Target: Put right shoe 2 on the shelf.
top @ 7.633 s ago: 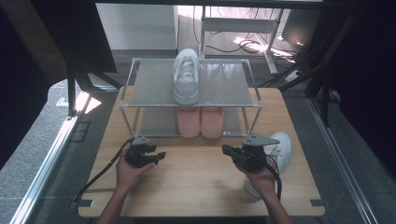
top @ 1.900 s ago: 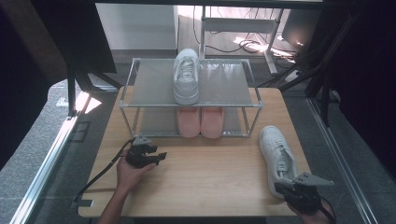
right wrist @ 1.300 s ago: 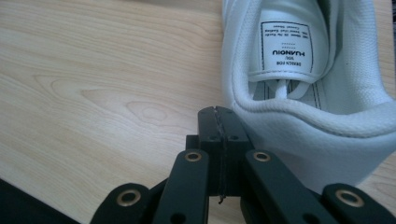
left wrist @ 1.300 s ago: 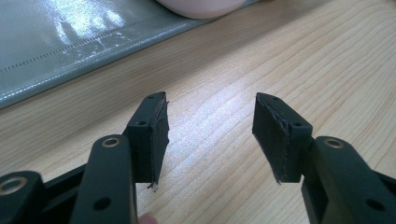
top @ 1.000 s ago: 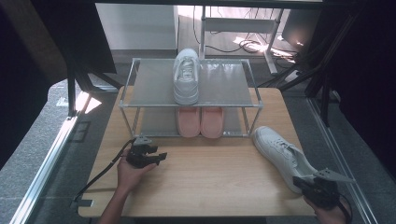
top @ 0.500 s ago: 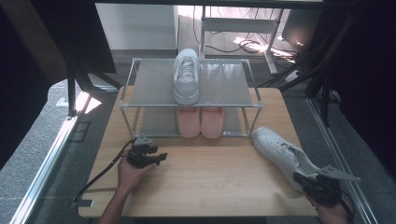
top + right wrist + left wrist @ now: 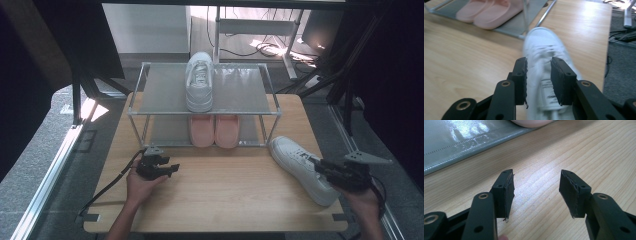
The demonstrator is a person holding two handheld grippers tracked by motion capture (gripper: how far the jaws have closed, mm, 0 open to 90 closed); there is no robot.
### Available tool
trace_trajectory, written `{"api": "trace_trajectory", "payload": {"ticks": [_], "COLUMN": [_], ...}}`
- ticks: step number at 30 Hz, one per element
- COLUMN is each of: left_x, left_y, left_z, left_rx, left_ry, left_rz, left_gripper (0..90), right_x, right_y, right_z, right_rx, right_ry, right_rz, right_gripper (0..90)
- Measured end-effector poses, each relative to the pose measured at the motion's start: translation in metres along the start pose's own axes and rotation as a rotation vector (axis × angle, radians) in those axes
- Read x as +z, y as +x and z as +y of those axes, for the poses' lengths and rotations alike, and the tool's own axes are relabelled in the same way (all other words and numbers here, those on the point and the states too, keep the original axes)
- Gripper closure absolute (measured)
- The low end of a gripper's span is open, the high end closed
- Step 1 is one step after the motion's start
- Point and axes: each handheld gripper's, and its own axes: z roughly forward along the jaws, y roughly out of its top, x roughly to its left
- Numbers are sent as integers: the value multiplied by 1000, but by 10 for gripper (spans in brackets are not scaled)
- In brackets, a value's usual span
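The high view looks forward and down from above my side of the table [image 7: 215, 200]; my forearms enter at the bottom edge and the shoe rack [image 7: 202, 90] stands in the upper middle of the frame. It sits far enough back to take in the whole tabletop.

The left gripper view rides low and close to the wood, looking along my left gripper [image 7: 536, 192] toward the rack's lower shelf [image 7: 461, 142] at upper left.

The right gripper view looks from slightly higher along my right gripper [image 7: 538, 80], over the white sneaker [image 7: 546, 47]. It shares the pink slippers [image 7: 489, 10] and that sneaker [image 7: 300, 167] with the high view.
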Motion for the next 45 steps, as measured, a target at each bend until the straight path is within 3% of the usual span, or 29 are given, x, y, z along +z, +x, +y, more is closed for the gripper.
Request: {"api": "trace_trajectory", "payload": {"ticks": [8, 23, 39, 45], "left_x": [0, 0, -2, -4], "left_y": [0, 0, 1, 2], "left_z": [0, -1, 0, 0], "left_rx": [-3, -2, -2, -3], "left_ry": [1, 1, -4, -6], "left_rz": [-1, 3, 5, 8], "left_gripper": [466, 464, 463, 462], "right_x": [15, 41, 56, 57], "right_y": [-24, -43, -49, -48], "right_z": [10, 8, 5, 5], "right_rx": [13, 22, -11, -30], "right_ry": [6, 92, 194, 205], "right_rz": [-2, -19, 5, 7], "right_gripper": [607, 558, 584, 590]}}
